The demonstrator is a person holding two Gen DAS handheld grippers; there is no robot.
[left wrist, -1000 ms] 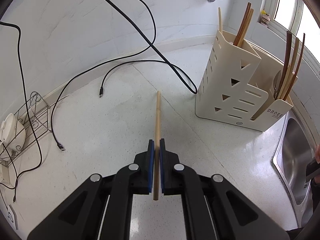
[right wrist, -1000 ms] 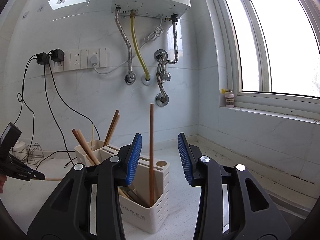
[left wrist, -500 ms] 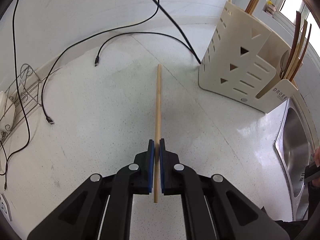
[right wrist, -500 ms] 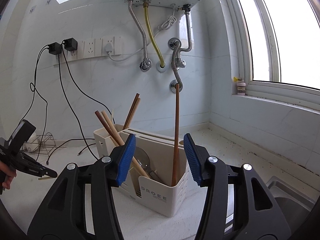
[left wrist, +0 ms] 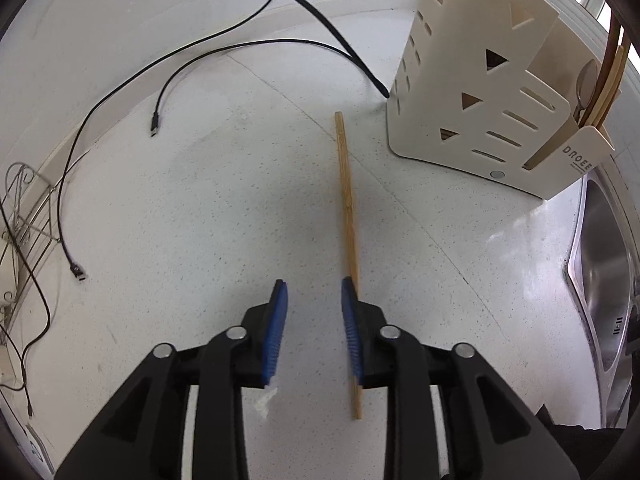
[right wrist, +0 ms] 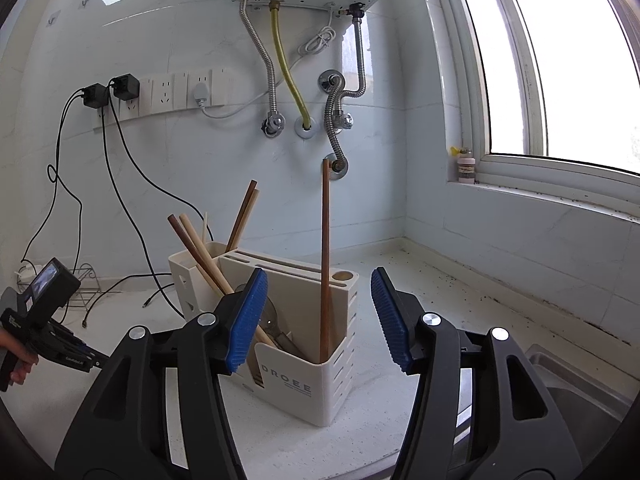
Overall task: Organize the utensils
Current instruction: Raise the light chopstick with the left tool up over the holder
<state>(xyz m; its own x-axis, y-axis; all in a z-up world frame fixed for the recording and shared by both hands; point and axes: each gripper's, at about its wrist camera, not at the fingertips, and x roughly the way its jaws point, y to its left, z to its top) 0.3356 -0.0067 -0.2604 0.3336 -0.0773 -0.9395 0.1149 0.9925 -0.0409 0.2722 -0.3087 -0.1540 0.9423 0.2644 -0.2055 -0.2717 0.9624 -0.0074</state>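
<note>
A light wooden chopstick lies flat on the white speckled counter; its near end runs under the right finger of my left gripper. That gripper points steeply down, its jaws opening with nothing pressed between the pads. The cream utensil holder stands to the right with several chopsticks and a spoon inside. In the right wrist view, my right gripper is opening just in front of the holder. A dark chopstick stands upright in the holder's front compartment, free of the pads.
Black cables trail over the counter at the left, beside a wire rack. A steel sink sits at the right edge. A hand holds the left gripper at the left of the right wrist view. Wall sockets and heater pipes are behind.
My left gripper sank toward the counter and let go of the light chopstick, which now lies flat. My right gripper's jaws spread wider, leaving the dark chopstick standing in the holder.
</note>
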